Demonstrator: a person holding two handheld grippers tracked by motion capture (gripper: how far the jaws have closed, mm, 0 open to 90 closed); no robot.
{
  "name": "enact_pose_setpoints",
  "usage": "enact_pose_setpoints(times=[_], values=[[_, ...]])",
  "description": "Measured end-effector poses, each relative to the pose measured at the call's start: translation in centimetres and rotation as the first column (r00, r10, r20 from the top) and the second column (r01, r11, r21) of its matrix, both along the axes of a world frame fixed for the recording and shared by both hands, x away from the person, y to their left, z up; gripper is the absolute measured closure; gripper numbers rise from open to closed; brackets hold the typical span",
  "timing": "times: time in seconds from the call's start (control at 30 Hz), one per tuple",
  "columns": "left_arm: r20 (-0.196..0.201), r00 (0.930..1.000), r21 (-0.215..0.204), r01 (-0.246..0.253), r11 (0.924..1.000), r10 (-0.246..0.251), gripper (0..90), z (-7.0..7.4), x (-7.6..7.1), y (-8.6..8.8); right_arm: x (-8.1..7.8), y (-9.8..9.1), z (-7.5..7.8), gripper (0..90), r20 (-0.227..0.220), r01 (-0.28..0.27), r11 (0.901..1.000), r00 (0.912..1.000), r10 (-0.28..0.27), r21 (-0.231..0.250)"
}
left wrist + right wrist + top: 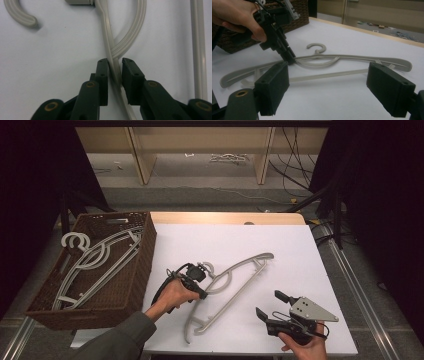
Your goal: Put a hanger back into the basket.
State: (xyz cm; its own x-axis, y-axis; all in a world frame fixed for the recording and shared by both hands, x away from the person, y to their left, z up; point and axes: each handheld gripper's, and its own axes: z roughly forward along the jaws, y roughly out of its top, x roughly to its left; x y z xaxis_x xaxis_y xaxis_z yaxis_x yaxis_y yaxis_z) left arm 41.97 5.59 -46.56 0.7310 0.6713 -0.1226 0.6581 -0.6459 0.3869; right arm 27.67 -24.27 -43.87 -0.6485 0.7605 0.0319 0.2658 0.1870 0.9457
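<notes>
Black left claw (115, 65) (tilted down) astride hanger (113, 53)

Hanger (113, 53): hook and both arms cut off by frame edges; contact with left gripper (115, 72) pads unclear.

- We work at a table (280, 232) with a white top and a pale wooden far edge.
- One grey plastic hanger (235, 282) lies flat on the white surface near the middle, its hook toward the basket.
- A dark wicker basket (142, 265) sits on the table's left edge, just beside the white top.
</notes>
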Motion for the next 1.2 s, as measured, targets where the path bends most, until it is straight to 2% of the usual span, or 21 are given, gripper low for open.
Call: enact_pose_setpoints(times=[0.1, 0.13, 0.17, 0.2, 0.3, 0.33, 0.37, 0.4, 0.43, 0.47, 0.5, 0.53, 0.57, 0.73, 0.87, 0.9, 0.93, 0.97, 1.0, 1.07, 1.2], values=[[0.033, 0.9990, 0.036, 0.028, 0.9990, -0.029, 64.9, 0.0, -0.6, -0.7, -0.1, 0.1, 0.1, 19.4, -0.008, 0.000, 0.9997, 1.0000, 0.000, -0.023], [0.052, 0.9975, 0.056, 0.044, 0.9974, -0.047, 65.5, 0.0, -0.8, -0.9, 0.0, 0.2, 0.1, 19.4, -0.011, -0.008, 0.9999, 0.9999, 0.008, -0.014], [0.054, 0.9973, 0.058, 0.046, 0.9972, -0.050, 66.0, 0.0, -0.8, -0.9, 0.0, 0.3, 0.0, 19.4, -0.005, -0.009, 1.0000, 0.9999, 0.009, -0.001], [0.056, 0.9978, 0.052, 0.033, 0.9981, -0.036, 67.5, 0.0, -0.7, -0.9, 0.0, 0.2, 0.1, 19.4, -0.011, -0.002, 0.9997, 0.9999, 0.001, -0.025], [0.055, 0.9980, 0.061, 0.027, 0.9978, -0.030, 74.8, 0.1, -0.6, -0.8, 0.1, 0.5, 0.0, 19.4, -0.004, -0.015, 0.9999, 0.9999, 0.015, -0.007], [0.059, 0.9977, 0.064, 0.030, 0.9975, -0.034, 75.1, 0.1, -0.6, -0.9, 0.1, 0.4, 0.1, 19.4, 0.009, -0.011, 0.9996, 0.9999, 0.011, -0.025], [0.065, 0.9971, 0.067, 0.035, 0.9971, -0.040, 75.9, 0.1, -0.6, -0.9, 0.1, 0.5, 0.1, 19.4, -0.008, -0.016, 0.9998, 0.9998, 0.016, -0.013], [0.068, 0.9962, 0.074, 0.051, 0.9960, -0.056, 77.1, 0.1, -0.5, -0.8, 0.1, 0.4, 0.1, 19.4, -0.010, -0.012, 0.9995, 0.9999, 0.012, -0.029], [0.067, 0.9966, 0.059, 0.043, 0.9973, -0.047, 79.3, 0.1, -0.4, -0.8, 0.2, 0.5, 0.0, 19.4, -0.007, -0.018, 0.9998, 0.9998, 0.018, -0.008], [0.071, 0.9959, 0.058, 0.053, 0.9969, -0.057, 81.6, 0.1, -0.3, -0.8, 0.1, 0.3, 0.1, 19.4, -0.012, -0.013, 0.9996, 0.9998, 0.013, -0.025], [0.077, 0.9927, 0.071, 0.088, 0.9936, -0.094, 81.6, 0.1, -0.2, -0.7, 0.2, 0.3, 0.1, 19.4, -0.008, -0.010, 0.9998, 0.9999, 0.010, -0.020], [0.073, 0.9933, 0.072, 0.084, 0.9939, -0.089, 81.7, 0.1, -0.2, -0.8, 0.2, 0.2, 0.1, 19.4, -0.007, -0.009, 0.9997, 0.9999, 0.009, -0.022], [0.081, 0.9913, 0.076, 0.097, 0.9924, -0.103, 81.8, 0.2, -0.2, -0.8, 0.2, 0.3, 0.0, 19.4, -0.003, -0.014, 0.9999, 0.9999, 0.014, 0.000], [0.098, 0.9890, 0.060, 0.105, 0.9926, -0.111, 81.8, 0.1, 0.1, -0.7, 0.1, 0.2, 0.1, 19.4, -0.005, -0.005, 0.9998, 1.0000, 0.005, -0.019], [0.114, 0.9871, 0.039, 0.108, 0.9933, -0.112, 81.9, 0.5, 0.1, -0.4, 0.1, 0.1, 0.1, 19.4, -0.004, -0.004, 0.9999, 1.0000, 0.004, -0.016], [0.120, 0.9862, 0.035, 0.111, 0.9932, -0.114, 81.9, 0.7, 0.1, -0.4, 0.1, 0.2, 0.0, 19.4, -0.003, -0.010, 0.9999, 0.9999, 0.010, 0.002], [0.122, 0.9866, 0.025, 0.106, 0.9940, -0.109, 81.9, 0.9, 0.1, -0.3, 0.1, 0.1, 0.0, 19.4, -0.009, -0.003, 1.0000, 1.0000, 0.003, -0.008], [0.135, 0.9838, 0.026, 0.115, 0.9930, -0.118, 81.9, 1.1, 0.1, -0.2, -0.1, -0.1, 0.2, 19.4, -0.034, -0.003, 0.9995, 0.9994, 0.002, -0.032], [0.144, 0.9810, 0.038, 0.126, 0.9913, -0.130, 81.9, 1.5, 0.2, -0.1, -0.1, -0.1, 0.3, 19.4, -0.035, -0.004, 0.9994, 0.9994, 0.002, -0.033], [0.162, 0.9820, 0.002, 0.098, 0.9952, -0.097, 81.9, 1.8, 0.1, 0.0, -0.1, -0.1, 0.2, 19.4, -0.028, -0.002, 0.9994, 0.9996, 0.001, -0.035], [0.165, 0.9821, -0.027, 0.098, 0.9949, -0.092, 82.1, 2.5, -0.2, 0.3, -0.1, -0.1, 0.2, 19.4, -0.028, -0.002, 0.9994, 0.9996, 0.001, -0.034]])
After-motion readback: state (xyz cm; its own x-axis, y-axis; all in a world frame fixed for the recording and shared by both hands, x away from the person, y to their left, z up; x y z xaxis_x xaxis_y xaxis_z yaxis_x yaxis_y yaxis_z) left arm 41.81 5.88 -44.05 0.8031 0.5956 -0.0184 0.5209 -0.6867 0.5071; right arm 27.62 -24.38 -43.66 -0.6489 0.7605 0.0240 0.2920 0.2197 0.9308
